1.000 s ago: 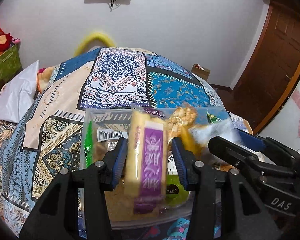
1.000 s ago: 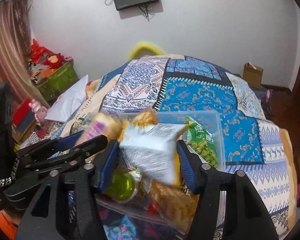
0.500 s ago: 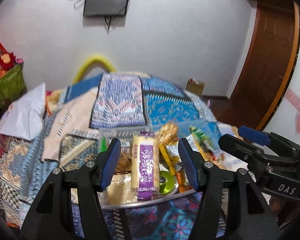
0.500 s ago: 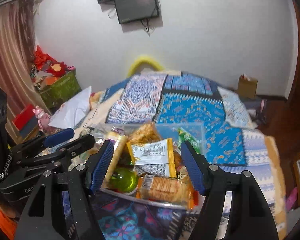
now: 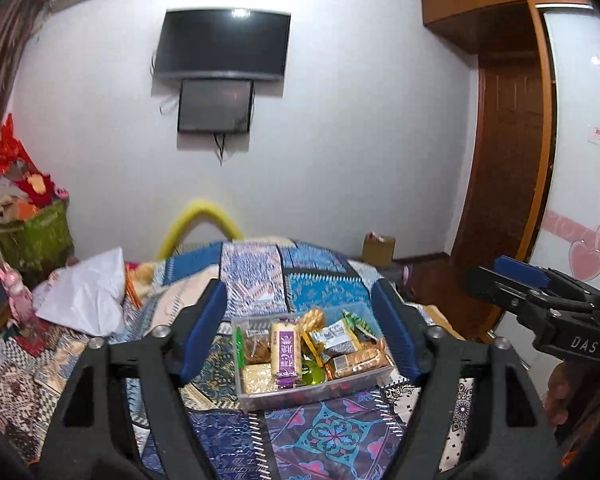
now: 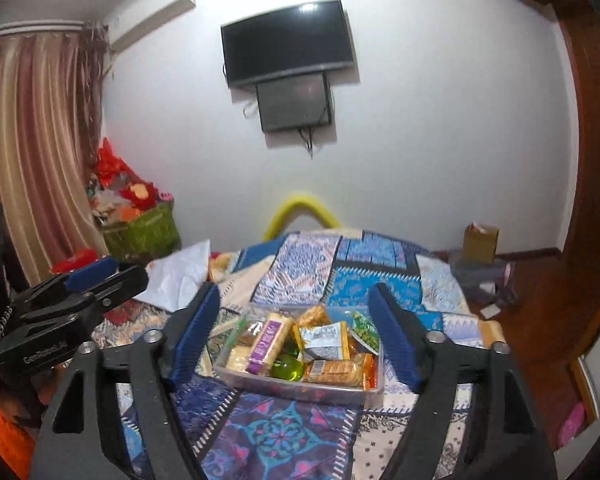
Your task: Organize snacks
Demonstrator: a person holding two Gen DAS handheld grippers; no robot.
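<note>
We look along the right gripper (image 6: 296, 332), its blue-padded fingers (image 6: 393, 338) spread wide and just opened further, nothing between them; beyond them a clear plastic container (image 6: 300, 388) sits on the bed's patchwork quilt (image 6: 284, 436), packed with snacks: a purple-labelled yellow pack (image 6: 268, 343), a green jelly cup (image 6: 287, 367), a silver-and-yellow packet (image 6: 324, 339), a green peas bag (image 6: 364, 330), an orange cracker pack (image 6: 337, 368); the left gripper (image 6: 88, 280) enters at left, apart from the container; two dark screens (image 6: 288, 42) hang on the white wall; a striped curtain (image 6: 36, 152) hangs at left.
</note>
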